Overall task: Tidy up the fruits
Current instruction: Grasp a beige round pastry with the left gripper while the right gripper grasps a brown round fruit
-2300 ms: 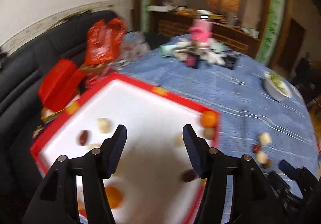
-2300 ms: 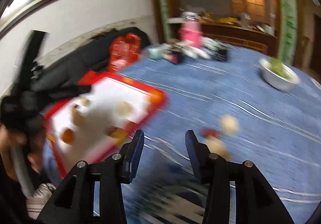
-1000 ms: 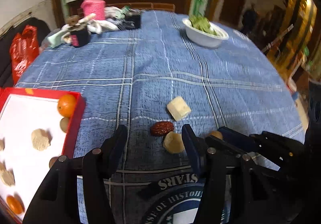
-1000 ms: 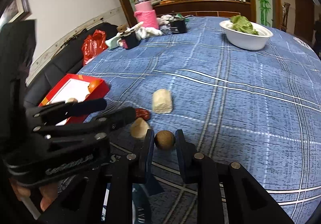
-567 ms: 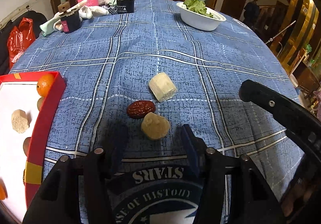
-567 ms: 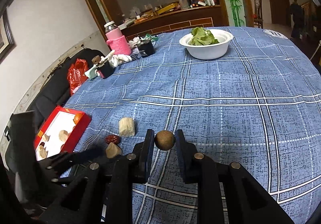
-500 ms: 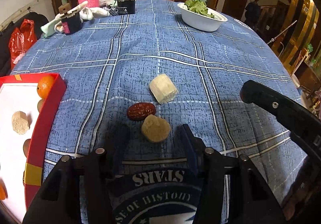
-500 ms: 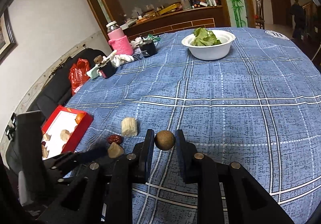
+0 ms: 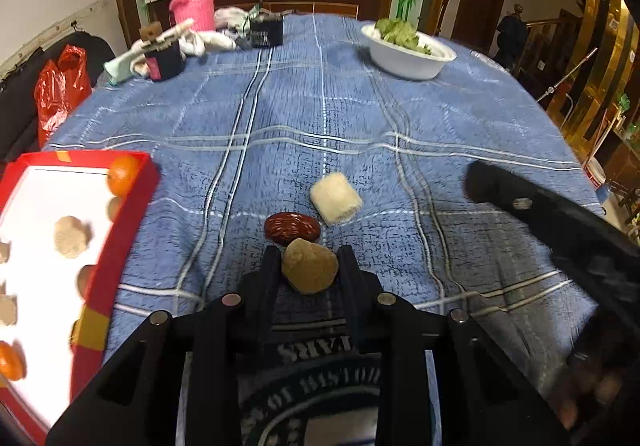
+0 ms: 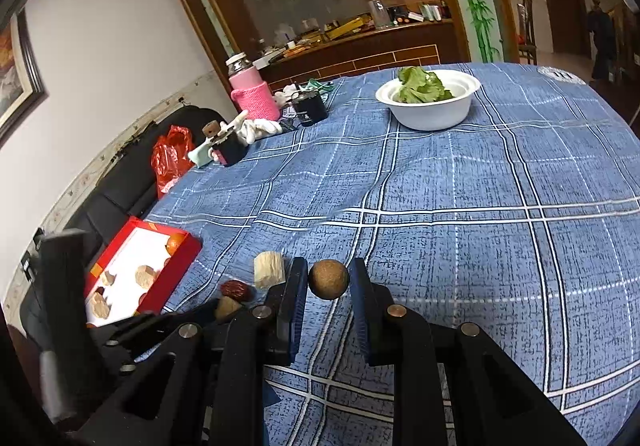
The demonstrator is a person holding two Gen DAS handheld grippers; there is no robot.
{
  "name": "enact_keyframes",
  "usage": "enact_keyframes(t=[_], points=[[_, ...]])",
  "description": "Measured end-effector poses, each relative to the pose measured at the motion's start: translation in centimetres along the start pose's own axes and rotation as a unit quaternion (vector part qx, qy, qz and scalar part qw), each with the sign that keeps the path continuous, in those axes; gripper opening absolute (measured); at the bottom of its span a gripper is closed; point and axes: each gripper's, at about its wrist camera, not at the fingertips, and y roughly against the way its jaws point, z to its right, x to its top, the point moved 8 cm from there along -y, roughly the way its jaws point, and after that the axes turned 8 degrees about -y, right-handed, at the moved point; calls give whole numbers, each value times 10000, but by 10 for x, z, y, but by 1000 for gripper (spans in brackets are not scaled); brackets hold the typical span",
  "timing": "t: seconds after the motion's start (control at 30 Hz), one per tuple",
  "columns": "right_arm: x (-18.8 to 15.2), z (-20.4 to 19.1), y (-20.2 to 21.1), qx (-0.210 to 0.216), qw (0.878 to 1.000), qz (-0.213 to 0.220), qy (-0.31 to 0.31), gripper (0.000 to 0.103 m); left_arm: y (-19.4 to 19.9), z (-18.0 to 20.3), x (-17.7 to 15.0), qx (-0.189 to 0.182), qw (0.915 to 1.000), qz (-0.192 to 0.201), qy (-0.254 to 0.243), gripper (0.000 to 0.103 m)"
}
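Note:
My left gripper is shut on a tan lumpy fruit piece low over the blue tablecloth. Just beyond it lie a red date and a pale cream block. My right gripper is shut on a small brown round fruit and holds it above the cloth. The red tray with a white floor sits at the left and holds an orange and several tan pieces. The tray also shows in the right wrist view, as does the left gripper.
A white bowl of greens stands at the far right of the table. A pink bottle, a dark cup and white cloths lie at the far edge. A red bag rests on a black sofa at left.
My left gripper has closed on the tan piece, which lay loose between its open fingers before. My right gripper has kept the brown round fruit and risen slightly.

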Motion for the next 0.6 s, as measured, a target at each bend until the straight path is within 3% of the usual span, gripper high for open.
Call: enact_keyframes(t=[0.33,0.6], points=[[-7,-15,6,-131,9999,-69,76,22,39,-36,-10,124,9991,199,353,26],[-27,-70,30,47,9982,82,593,22,51,-68,-28,179,9971,170,721,26]])
